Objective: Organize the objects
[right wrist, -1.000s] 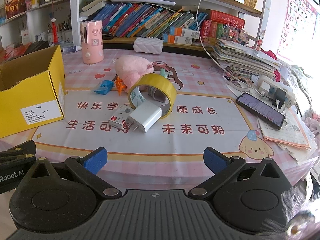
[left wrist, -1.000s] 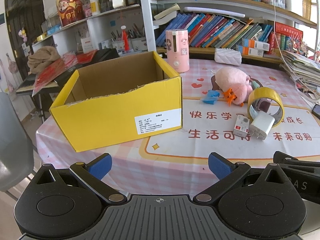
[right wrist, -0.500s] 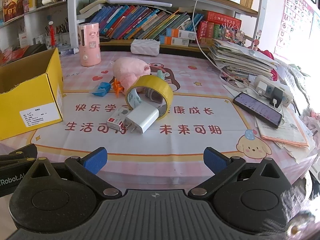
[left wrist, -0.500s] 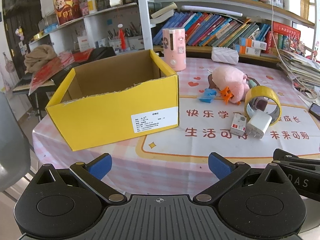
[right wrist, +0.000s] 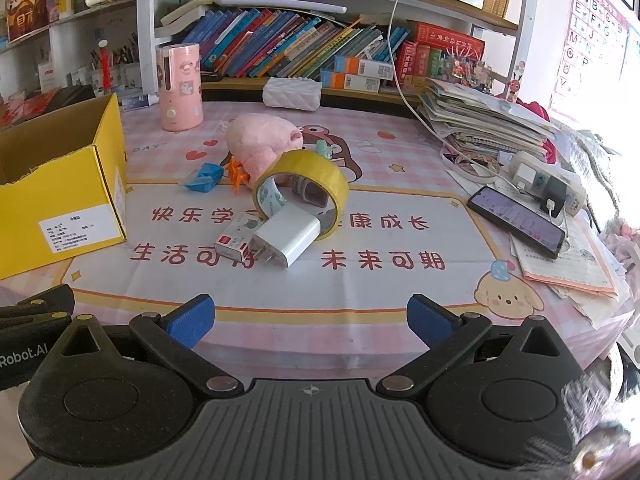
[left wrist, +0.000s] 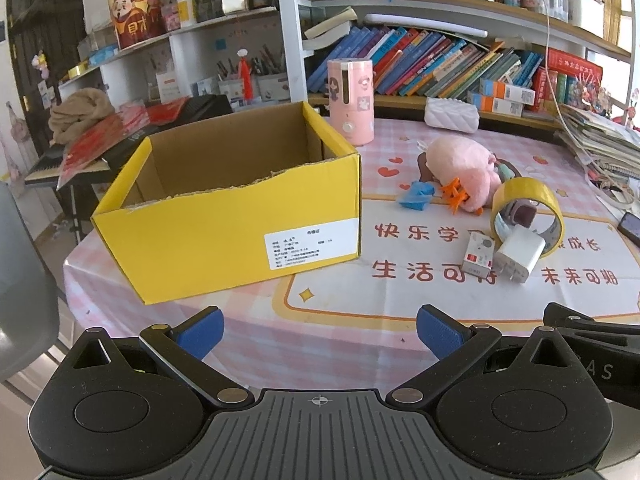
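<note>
An open yellow cardboard box [left wrist: 224, 236] [right wrist: 60, 208] stands on the left of the pink table, its inside bare as far as I see. To its right lies a cluster: a pink plush toy [left wrist: 460, 168] [right wrist: 264, 140], a yellow tape roll [left wrist: 528, 212] [right wrist: 304, 188], a white charger [left wrist: 520, 256] [right wrist: 288, 236], a small white-red box [left wrist: 478, 254] [right wrist: 236, 240], a blue paper piece [left wrist: 416, 196] [right wrist: 204, 176] and an orange clip [left wrist: 454, 196]. My left gripper [left wrist: 318, 332] and right gripper [right wrist: 310, 320] both hover open at the near table edge, holding nothing.
A pink cylinder [left wrist: 350, 100] [right wrist: 178, 86] and a white quilted case [right wrist: 292, 92] stand at the back before bookshelves. A phone [right wrist: 516, 216], a power strip [right wrist: 548, 184] and paper stacks [right wrist: 480, 120] crowd the right side. A grey chair back [left wrist: 20, 272] is at far left.
Both grippers have drawn back slightly from the table, so the box and the cluster look a little farther and lower. Nothing on the table moved.
</note>
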